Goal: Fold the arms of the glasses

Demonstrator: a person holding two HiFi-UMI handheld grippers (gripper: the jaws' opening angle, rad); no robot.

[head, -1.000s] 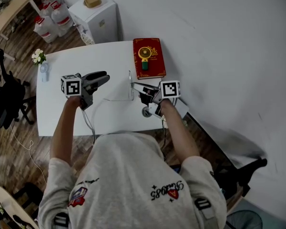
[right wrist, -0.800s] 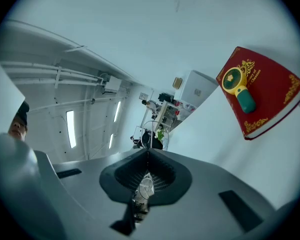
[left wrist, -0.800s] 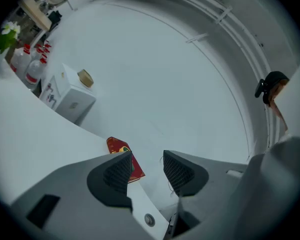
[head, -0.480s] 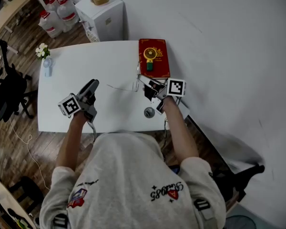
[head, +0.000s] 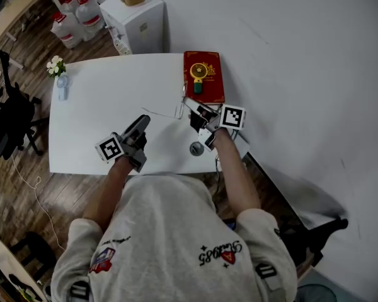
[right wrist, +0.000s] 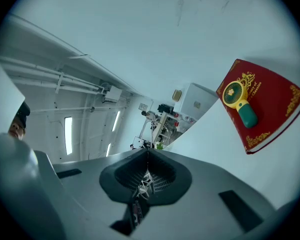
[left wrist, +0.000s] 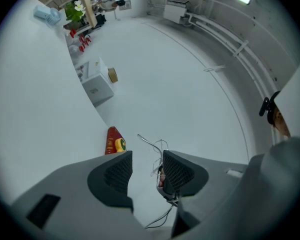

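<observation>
Thin wire-framed glasses (head: 177, 109) hover just above the white table (head: 94, 115), in front of the red book (head: 204, 75). My right gripper (head: 189, 106) is shut on them; in the right gripper view a bit of the wire frame (right wrist: 142, 179) is pinched between its pads. One arm of the glasses stretches left over the table. My left gripper (head: 143, 121) is open near the front edge with nothing between its jaws, pointing at the glasses. In the left gripper view (left wrist: 144, 170) the glasses (left wrist: 155, 148) are just beyond its jaws.
A yellow and green hand fan (head: 196, 77) lies on the red book (right wrist: 270, 109). A small round grey object (head: 196, 148) sits near the table's front edge. A flower vase (head: 55, 68) stands at the far left corner. A white cabinet (head: 138, 21) stands behind the table.
My left gripper drew back toward the front edge, then swung right and turned its jaws toward the glasses. My right gripper kept its hold on the glasses and shifted only a little.
</observation>
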